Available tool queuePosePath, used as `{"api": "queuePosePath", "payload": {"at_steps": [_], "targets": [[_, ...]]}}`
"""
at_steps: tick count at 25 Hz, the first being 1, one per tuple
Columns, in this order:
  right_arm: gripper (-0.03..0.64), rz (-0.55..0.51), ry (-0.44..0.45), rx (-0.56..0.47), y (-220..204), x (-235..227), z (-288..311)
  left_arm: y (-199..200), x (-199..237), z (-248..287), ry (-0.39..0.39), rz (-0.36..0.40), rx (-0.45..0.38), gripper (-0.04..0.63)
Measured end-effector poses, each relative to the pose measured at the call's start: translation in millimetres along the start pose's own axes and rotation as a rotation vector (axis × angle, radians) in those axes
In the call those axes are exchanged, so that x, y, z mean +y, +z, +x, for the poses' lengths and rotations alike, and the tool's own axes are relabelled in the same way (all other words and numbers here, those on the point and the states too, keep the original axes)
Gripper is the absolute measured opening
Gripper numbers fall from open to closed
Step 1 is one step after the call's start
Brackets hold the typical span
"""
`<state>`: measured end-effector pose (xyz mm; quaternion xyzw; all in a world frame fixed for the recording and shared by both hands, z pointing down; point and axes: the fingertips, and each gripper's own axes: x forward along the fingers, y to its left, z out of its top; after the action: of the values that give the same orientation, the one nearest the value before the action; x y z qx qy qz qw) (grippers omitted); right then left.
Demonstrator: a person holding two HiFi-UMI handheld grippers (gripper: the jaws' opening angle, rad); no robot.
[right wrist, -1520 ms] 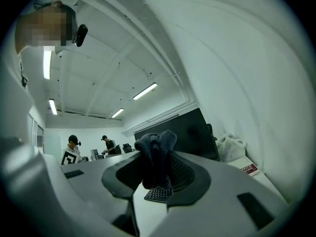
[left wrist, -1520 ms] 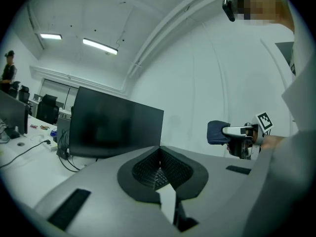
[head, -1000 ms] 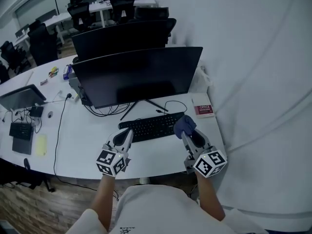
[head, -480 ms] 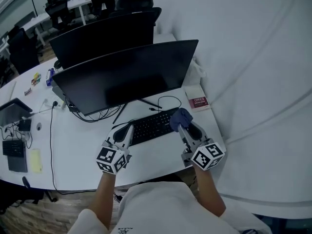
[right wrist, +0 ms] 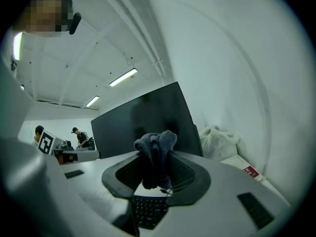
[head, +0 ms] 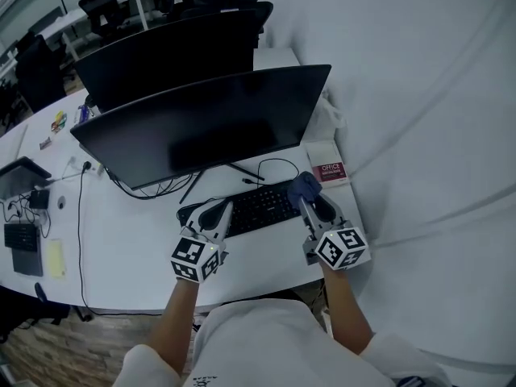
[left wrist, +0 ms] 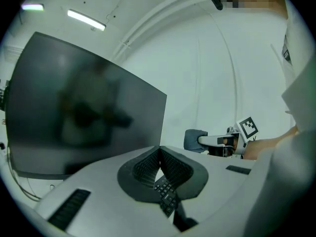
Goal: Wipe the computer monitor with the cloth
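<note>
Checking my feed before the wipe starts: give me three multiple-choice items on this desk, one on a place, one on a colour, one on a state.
1. Where does the red-and-white booklet lie?
A) right of the black keyboard
B) left of it
C) on top of it

2. What colour is the crumpled cloth?
A) yellow
B) blue-grey
C) red

3. How is the left gripper?
A) wide open
B) shut on the cloth
C) shut, empty

Key:
1 A, the head view shows it past the keyboard's right end.
2 B, seen held by the right gripper.
3 C, its pads meet with nothing between them.
</note>
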<state>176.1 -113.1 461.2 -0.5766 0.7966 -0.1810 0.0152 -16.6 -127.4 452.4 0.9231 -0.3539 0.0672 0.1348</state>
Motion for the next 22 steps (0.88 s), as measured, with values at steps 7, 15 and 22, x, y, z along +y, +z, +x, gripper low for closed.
{"api": "queuePosePath", "payload": {"at_steps": [7,15,22], "targets": [[0.132,-0.078,0.006,0.027,-2.1,-59.7,26.4,-4.8,-17.5,47.0,0.013,-0.015,0.014,0.011],[0.132,-0.091,0.025,0.075,-19.8,-111.5,49.0,-20.2,-45.3,114.5,0.023,0.014,0.052,0.011],[0.132,-0.108,0.049,0.118,-43.8,-146.7,78.2,-39.4,-52.6,148.6,0.074,-0.005,0.090,0.011]]}}
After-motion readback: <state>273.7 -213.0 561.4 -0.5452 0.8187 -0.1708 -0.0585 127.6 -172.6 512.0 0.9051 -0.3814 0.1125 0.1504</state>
